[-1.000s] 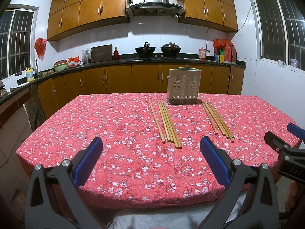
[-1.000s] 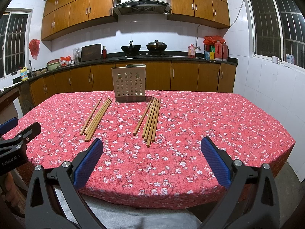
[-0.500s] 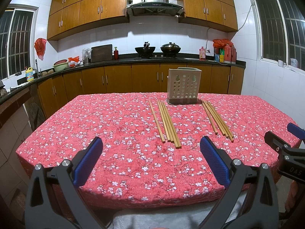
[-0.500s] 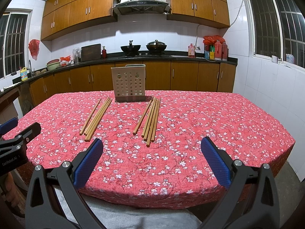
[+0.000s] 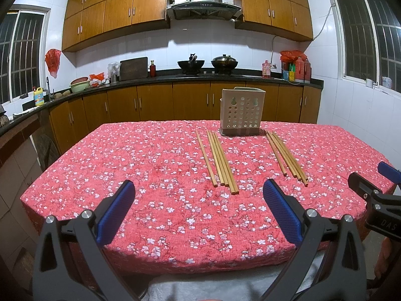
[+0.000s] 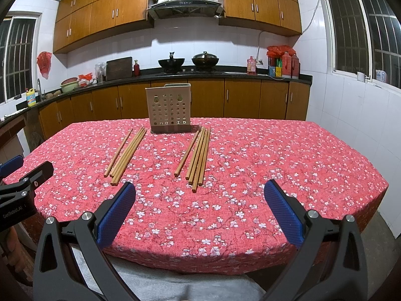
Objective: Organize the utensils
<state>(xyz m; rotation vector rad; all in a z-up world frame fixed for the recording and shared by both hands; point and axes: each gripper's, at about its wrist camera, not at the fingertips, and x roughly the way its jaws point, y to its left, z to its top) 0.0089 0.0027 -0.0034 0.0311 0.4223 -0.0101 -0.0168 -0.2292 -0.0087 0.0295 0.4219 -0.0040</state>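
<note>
On the red floral tablecloth [image 5: 150, 165], both blue-padded grippers, left [image 5: 199, 209] and right [image 6: 200, 209], gape empty, where thin, tightly bunched wooden chopsticks [image 6: 198, 155] could roll or scatter if pinched off-centre before reaching the perforated beige plastic holder [image 6: 171, 107].

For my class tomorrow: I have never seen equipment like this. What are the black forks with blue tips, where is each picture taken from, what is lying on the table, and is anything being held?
There is no robot here. A person holds a hand-held two-finger gripper in each hand, and each one carries a wide-angle camera looking forward along its fingers. One picture comes from the left gripper, the other from the right gripper. The blue parts are the finger pads. Each gripper also shows at the edge of the other's picture.

On the red flowered tablecloth stands a beige perforated utensil holder. In front of it lie two groups of wooden chopsticks: a left group and a right group.

Nothing is held. Both grippers are wide open and hover near the table's front edge, short of the chopsticks.
</note>
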